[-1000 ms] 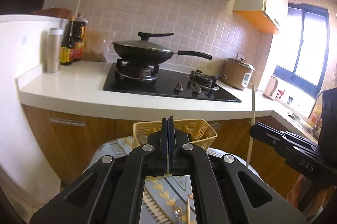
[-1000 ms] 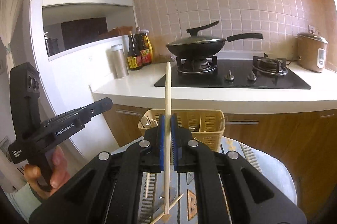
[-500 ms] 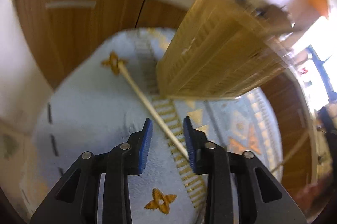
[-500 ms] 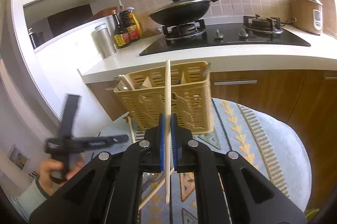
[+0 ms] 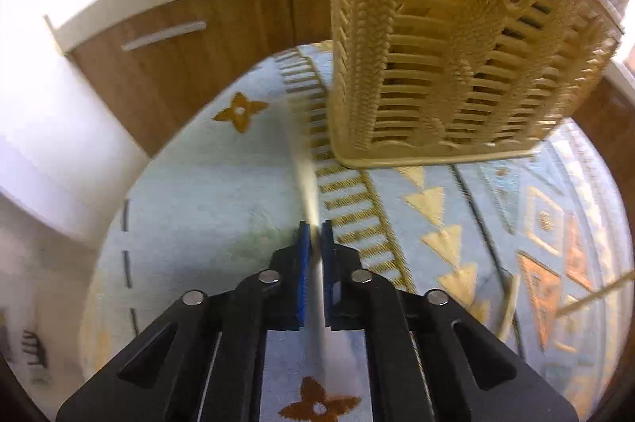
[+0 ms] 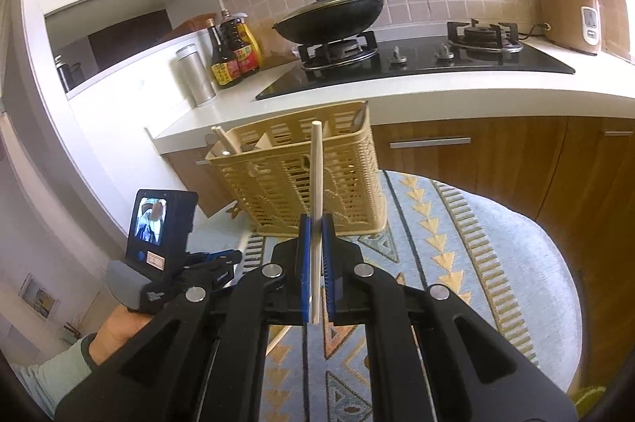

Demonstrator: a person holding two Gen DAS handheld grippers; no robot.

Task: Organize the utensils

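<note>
A pale chopstick (image 5: 307,180) is being pinched between the blue pads of the left gripper (image 5: 311,239), its jaws drawn narrow around it, with the blurred stick running toward twelve o'clock over the patterned blue cloth (image 5: 206,192). The yellow utensil basket (image 5: 448,37) is being seen at about one o'clock from those jaws, standing on the cloth. A second chopstick (image 6: 316,192) is being clamped upright in the right gripper (image 6: 316,235), whose jaws are likewise being kept narrow on it, with the basket just behind at twelve o'clock. The left gripper is being carried by a hand (image 6: 119,327) at eight o'clock in the right wrist view.
</note>
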